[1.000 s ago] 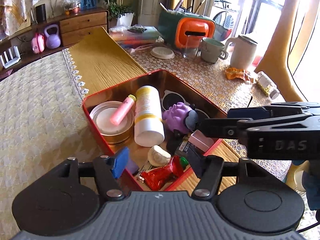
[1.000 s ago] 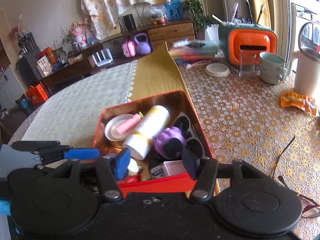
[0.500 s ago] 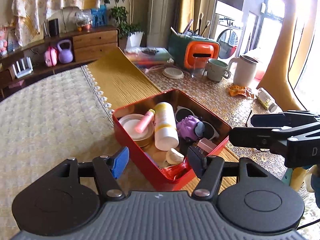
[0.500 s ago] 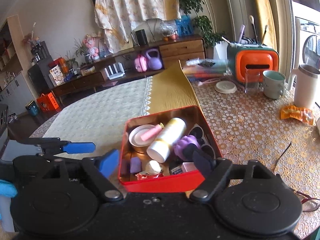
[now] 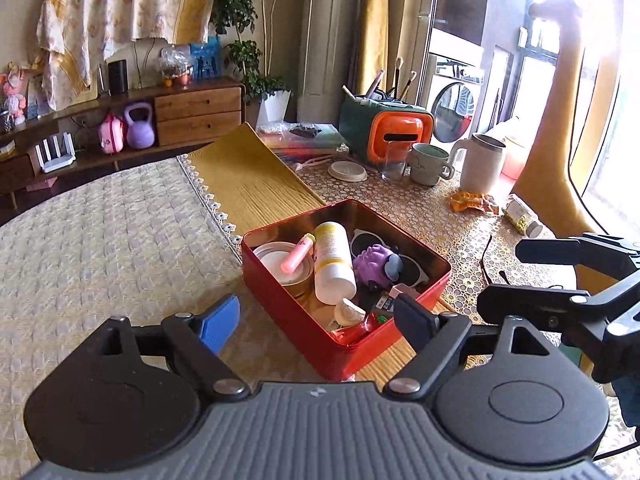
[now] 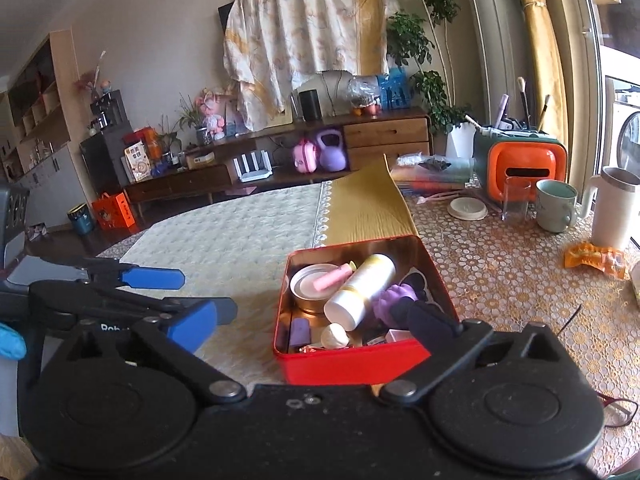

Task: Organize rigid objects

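A red tin box [image 5: 280, 292] [image 6: 352, 364] sits on the table and holds a white bottle [image 5: 333, 264] [image 6: 360, 286], a pink tube [image 5: 297, 254] [image 6: 334, 276], a round lidded jar [image 5: 276, 258] [image 6: 310, 284], a purple spiky toy [image 5: 374, 260] [image 6: 390, 298] and several small items. My left gripper [image 5: 316, 322] is open and empty, above the box's near corner. My right gripper [image 6: 312, 322] is open and empty, above the box's near side. Each gripper shows in the other's view, the right one [image 5: 560, 276] and the left one [image 6: 160, 296].
At the back right stand an orange and green holder [image 5: 386, 132], a glass [image 5: 394, 160], a mug [image 5: 430, 164], a white jug [image 5: 482, 166] and a round lid [image 5: 347, 170]. An orange wrapper [image 5: 472, 202] and a small jar [image 5: 522, 220] lie nearby. A cream cloth [image 5: 100, 240] covers the left.
Both grippers have pulled back and up from the box, so it looks smaller and farther. Both stay open and empty. The items in the box have not moved.
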The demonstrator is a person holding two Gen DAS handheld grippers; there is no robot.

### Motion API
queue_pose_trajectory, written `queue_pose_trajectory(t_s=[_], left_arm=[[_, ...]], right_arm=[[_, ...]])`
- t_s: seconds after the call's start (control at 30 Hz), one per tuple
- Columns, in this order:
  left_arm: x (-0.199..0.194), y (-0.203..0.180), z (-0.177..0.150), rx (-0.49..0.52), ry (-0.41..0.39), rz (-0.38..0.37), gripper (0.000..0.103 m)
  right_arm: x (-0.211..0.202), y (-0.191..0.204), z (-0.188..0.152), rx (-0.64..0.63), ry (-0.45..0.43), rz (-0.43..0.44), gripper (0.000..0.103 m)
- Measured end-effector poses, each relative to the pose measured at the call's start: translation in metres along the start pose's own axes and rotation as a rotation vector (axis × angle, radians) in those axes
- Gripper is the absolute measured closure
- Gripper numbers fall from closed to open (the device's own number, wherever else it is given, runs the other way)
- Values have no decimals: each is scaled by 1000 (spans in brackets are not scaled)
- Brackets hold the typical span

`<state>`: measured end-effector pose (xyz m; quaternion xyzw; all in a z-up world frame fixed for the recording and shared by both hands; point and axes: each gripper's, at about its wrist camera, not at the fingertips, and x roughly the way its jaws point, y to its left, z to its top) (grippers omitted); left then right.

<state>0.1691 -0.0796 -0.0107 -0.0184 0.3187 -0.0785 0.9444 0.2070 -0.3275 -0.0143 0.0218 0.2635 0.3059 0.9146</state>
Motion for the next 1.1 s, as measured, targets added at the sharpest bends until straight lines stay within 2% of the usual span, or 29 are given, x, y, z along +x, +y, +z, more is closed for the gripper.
queue_pose_trajectory(t_s=[0.03,0.17,0.2,0.5,0.97,1.1], left_arm=[[-2,0,-1,-2,-3,-6,17],[-8,-4,-4,-6,-14,-23,2],[-10,-5,-5,-3,-21,-30,1],[-18,-13,-10,-1,-32,-36,0],[-22,-12,-16,5,-50,21,0],[-22,-8,-15,-2,-41,13,0]], right_arm=[[-1,0,-1,5,-1,4,0],[-8,-1,-6,17,-17,2,0],[-9,-1,-7,22,-18,1,0],[-19,-3,-13,70,-39,-4,0],[-22,1,-22,91,-31,-11,0],[-23,2,-20,102,-30,-24,0]])
